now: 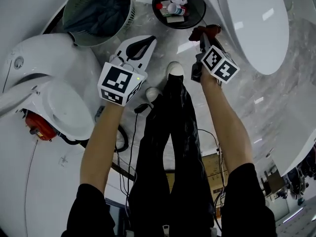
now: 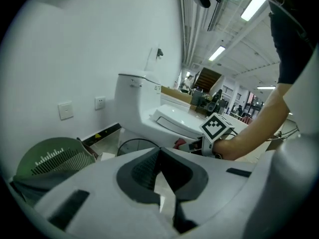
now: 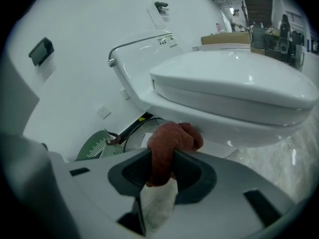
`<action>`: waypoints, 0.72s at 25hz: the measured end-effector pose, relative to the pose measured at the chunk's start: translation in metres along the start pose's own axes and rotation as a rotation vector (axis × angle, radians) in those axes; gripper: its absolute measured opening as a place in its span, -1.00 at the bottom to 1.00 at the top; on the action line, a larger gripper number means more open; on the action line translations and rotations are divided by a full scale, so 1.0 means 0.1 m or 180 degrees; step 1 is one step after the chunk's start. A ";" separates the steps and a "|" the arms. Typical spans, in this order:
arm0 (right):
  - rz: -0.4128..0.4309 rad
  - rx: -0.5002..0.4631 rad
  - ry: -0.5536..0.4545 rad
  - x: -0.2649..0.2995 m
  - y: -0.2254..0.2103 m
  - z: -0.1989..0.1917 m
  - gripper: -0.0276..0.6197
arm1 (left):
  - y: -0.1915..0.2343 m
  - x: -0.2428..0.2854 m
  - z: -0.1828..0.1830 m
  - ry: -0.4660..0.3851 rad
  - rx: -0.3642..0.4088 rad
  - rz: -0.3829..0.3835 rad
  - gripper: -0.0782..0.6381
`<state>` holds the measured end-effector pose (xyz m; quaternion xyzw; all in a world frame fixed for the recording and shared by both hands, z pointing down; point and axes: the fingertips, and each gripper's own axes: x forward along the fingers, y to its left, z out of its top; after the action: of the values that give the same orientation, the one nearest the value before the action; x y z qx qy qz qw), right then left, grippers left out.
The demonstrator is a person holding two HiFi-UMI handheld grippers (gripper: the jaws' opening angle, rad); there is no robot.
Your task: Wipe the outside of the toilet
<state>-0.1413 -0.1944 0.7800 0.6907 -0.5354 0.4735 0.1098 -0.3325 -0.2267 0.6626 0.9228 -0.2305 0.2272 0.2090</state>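
Right gripper view: right gripper is clamping a reddish cloth beside the toilet, forearm reaching forward; left gripper is hovering closed, empty.

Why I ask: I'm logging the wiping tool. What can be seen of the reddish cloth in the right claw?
The cloth is reddish-brown, soft-looking fabric, bunched into a wrinkled wad. The right claw is shut on its middle: the wad bulges past the jaw tips and a short end hangs below them. It sits just under the bowl edge of the toilet; whether it touches the bowl cannot be told.
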 end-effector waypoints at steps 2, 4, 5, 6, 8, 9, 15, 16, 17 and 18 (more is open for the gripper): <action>-0.0127 0.0079 0.0009 0.13 0.01 0.08 -0.55 | 0.08 -0.10 -0.04 -0.0022 -0.0046 0.0069 -0.78; -0.0227 0.0137 0.0001 0.25 0.02 0.16 -0.55 | 0.15 -0.17 -0.09 -0.0027 -0.0078 0.0102 -0.78; -0.0255 0.0136 -0.0003 0.31 0.03 0.20 -0.55 | 0.17 -0.20 -0.12 -0.0025 -0.0089 0.0109 -0.78; -0.0272 0.0123 -0.0006 0.37 0.04 0.23 -0.55 | 0.20 -0.22 -0.15 -0.0022 -0.0093 0.0112 -0.78; -0.0299 0.0121 -0.0019 0.48 0.03 0.29 -0.55 | 0.24 -0.26 -0.19 -0.0011 -0.0076 0.0112 -0.78; -0.0326 0.0143 -0.0033 0.52 0.00 0.31 -0.55 | 0.25 -0.28 -0.21 -0.0006 -0.0064 0.0108 -0.78; -0.0458 0.0208 -0.0080 0.45 -0.26 0.24 -0.55 | 0.08 -0.31 -0.30 0.0009 0.0031 0.0046 -0.78; -0.0489 0.0237 -0.0092 0.41 -0.33 0.20 -0.55 | 0.01 -0.32 -0.31 0.0017 0.0062 0.0027 -0.78; -0.0519 0.0267 -0.0102 0.37 -0.41 0.16 -0.55 | -0.06 -0.32 -0.33 0.0023 0.0093 0.0006 -0.78; -0.0542 0.0291 -0.0111 0.32 -0.49 0.12 -0.55 | -0.13 -0.32 -0.34 0.0020 0.0126 -0.0018 -0.78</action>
<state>-0.0946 -0.2030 0.8156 0.7462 -0.4544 0.4743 0.1086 -0.3622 -0.1893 0.6699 0.9267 -0.2226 0.2340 0.1921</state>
